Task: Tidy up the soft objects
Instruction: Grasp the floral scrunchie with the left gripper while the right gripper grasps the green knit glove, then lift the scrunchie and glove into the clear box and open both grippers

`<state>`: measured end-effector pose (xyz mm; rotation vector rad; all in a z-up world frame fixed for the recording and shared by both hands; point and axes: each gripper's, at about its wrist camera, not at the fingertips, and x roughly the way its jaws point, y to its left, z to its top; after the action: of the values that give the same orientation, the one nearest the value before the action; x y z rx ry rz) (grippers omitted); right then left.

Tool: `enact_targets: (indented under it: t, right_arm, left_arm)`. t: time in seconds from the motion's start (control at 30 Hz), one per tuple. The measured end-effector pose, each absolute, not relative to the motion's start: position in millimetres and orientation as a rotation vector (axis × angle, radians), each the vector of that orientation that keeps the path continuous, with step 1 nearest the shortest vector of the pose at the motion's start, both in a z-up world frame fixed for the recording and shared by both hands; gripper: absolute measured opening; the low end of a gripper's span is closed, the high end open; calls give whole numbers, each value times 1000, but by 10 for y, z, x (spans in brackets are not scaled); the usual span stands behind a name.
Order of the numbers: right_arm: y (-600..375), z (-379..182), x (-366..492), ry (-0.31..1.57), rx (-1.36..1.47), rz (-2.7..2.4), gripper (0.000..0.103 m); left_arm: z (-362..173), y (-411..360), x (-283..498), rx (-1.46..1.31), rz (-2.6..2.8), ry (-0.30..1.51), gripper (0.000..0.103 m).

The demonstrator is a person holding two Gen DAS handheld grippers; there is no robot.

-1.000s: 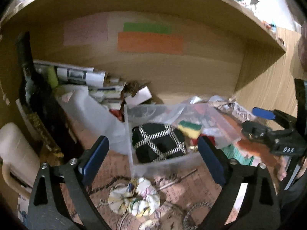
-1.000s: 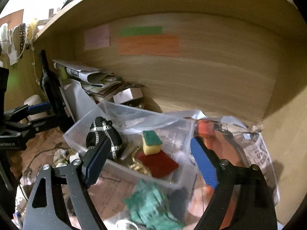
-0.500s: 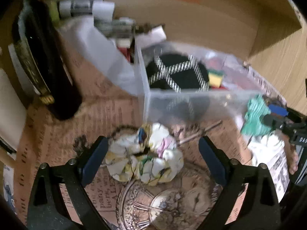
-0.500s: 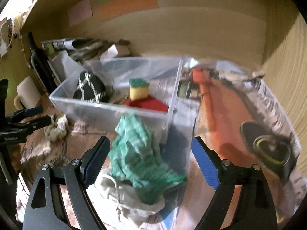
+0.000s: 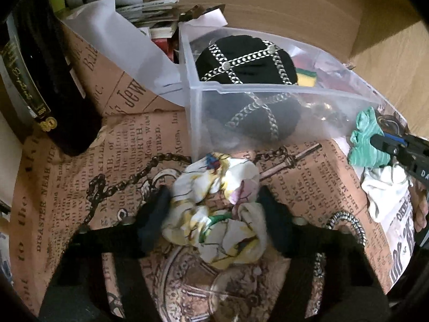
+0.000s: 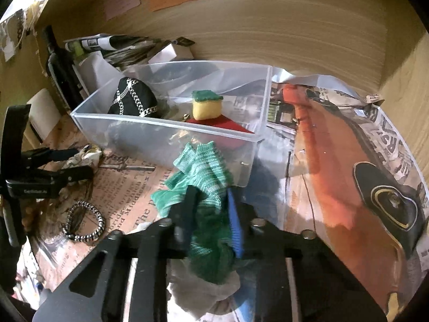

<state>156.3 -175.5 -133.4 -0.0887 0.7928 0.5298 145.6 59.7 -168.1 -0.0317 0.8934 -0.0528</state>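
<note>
A floral cream scrunchie [image 5: 217, 212] lies on the newspaper-covered shelf in front of a clear plastic bin [image 5: 193, 112]. My left gripper [image 5: 214, 212] has its jaws closed against both sides of the scrunchie. My right gripper [image 6: 211, 209] is shut on a green knitted cloth [image 6: 203, 166], which lies in front of the bin; the cloth also shows in the left wrist view [image 5: 364, 142]. The bin [image 6: 171, 126] holds a black pouch with silver chains [image 6: 134, 102], a yellow-green sponge [image 6: 206, 104] and a red cloth [image 6: 222, 126].
A dark bottle [image 5: 40, 80] stands left of the bin. Papers and boxes [image 5: 134, 8] pile up behind it. A white cloth [image 5: 386, 187] lies under the green one. A beaded bracelet [image 6: 83, 222] lies on the newspaper. The wooden back wall [image 6: 268, 26] is close.
Both grippers came down and closed: the left around the floral scrunchie, the right on the green cloth. Both were wide open half a second ago.
</note>
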Motion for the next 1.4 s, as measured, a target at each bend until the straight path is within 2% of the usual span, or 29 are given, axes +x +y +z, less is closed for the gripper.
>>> enact_targets:
  t: [0.07, 0.17, 0.23, 0.5, 0.83, 1.03, 1.4]
  right_arm:
    - [-1761, -1304, 1544, 777, -87, 532, 14]
    - [-1795, -1231, 1517, 754, -74, 536, 12]
    - [-1805, -1173, 1480, 737, -71, 533, 12]
    - [-1933, -831, 1341, 624, -47, 514, 12]
    - [-1979, -356, 1361, 479, -17, 519, 12]
    - [-1848, -202, 1539, 429, -17, 523, 12]
    - [-1591, -430, 1994, 522, -66, 518, 12]
  left_arm:
    - [-1668, 567, 1399, -27, -69, 888, 35]
    - [-1634, 525, 1312, -32, -91, 880, 27]
    - [-1565, 475, 1249, -32, -111, 858, 26]
    - [-1047, 342, 1019, -15, -135, 693, 25]
    - [-548, 289, 1164, -37, -161, 557, 26]
    - [-512, 183, 1443, -28, -173, 568, 26]
    - [-767, -29, 2056, -50, -222, 689, 26]
